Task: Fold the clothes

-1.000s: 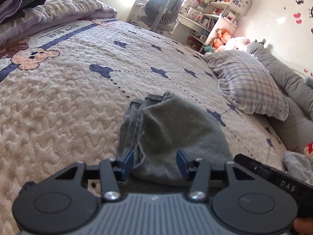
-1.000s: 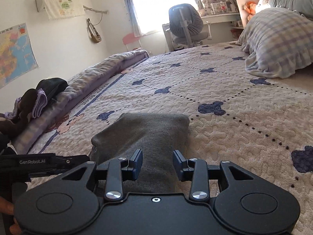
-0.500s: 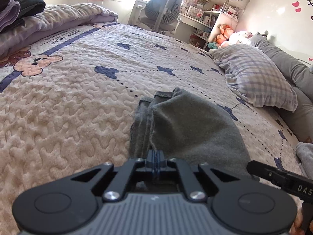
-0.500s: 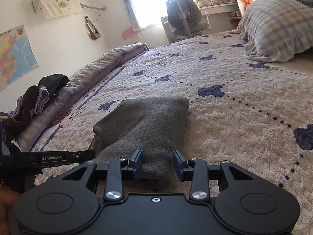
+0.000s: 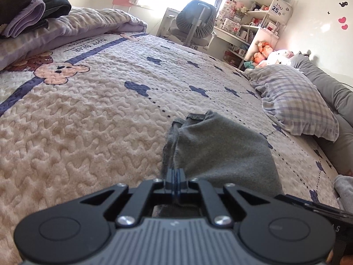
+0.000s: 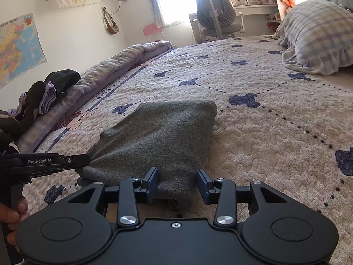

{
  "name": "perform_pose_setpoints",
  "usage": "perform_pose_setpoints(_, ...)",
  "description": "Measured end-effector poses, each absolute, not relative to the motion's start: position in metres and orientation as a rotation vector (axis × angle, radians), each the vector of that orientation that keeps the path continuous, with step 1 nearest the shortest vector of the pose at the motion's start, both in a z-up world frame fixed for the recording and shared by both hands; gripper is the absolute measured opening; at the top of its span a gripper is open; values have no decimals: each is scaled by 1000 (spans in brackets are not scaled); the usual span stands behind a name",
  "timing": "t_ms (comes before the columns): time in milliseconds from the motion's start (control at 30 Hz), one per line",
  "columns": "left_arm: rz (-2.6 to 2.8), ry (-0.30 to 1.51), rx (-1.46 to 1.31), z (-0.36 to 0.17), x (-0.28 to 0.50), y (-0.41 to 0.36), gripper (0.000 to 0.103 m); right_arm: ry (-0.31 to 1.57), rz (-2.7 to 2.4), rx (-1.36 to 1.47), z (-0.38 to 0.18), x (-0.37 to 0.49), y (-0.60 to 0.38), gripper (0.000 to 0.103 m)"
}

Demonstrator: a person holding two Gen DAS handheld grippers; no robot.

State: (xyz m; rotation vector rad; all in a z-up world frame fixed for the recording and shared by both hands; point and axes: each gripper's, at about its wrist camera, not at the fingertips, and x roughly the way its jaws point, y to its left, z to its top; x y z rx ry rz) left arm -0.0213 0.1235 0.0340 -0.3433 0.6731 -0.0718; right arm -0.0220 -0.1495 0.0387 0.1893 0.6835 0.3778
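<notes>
A folded grey garment (image 5: 220, 152) (image 6: 163, 132) lies on the quilted bed cover. My left gripper (image 5: 175, 176) is shut on the garment's near left corner, and the cloth rises toward its pinched pads. In the right wrist view that left gripper (image 6: 85, 160) comes in from the left and grips the same corner. My right gripper (image 6: 177, 182) is open, its blue pads on either side of the garment's near edge, with the cloth lying between them.
A checked pillow (image 5: 295, 103) and a grey bolster (image 5: 331, 92) lie along the right side. A rolled purple blanket (image 6: 123, 66) with dark clothes (image 6: 44, 92) on it runs along the left. A desk chair (image 6: 217, 17) and shelves (image 5: 260, 24) stand beyond the bed.
My left gripper closed on the garment's corner and has lifted it slightly. The right gripper stayed open around the near edge and the view shifted a little.
</notes>
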Motion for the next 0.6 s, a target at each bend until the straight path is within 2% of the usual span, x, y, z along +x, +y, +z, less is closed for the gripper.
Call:
perform_pose_setpoints(400,-48,693,-308,27,-25,119,3,662,398,129,54,12,-141,38)
perform_pose_setpoints(500,-47,695,-306,27,-26,118,3,686,416,86,50,25,-130,21)
perform_pose_setpoints(600,-46,691,-271,28,-26,114,3,714,424,16,40,35,-117,20)
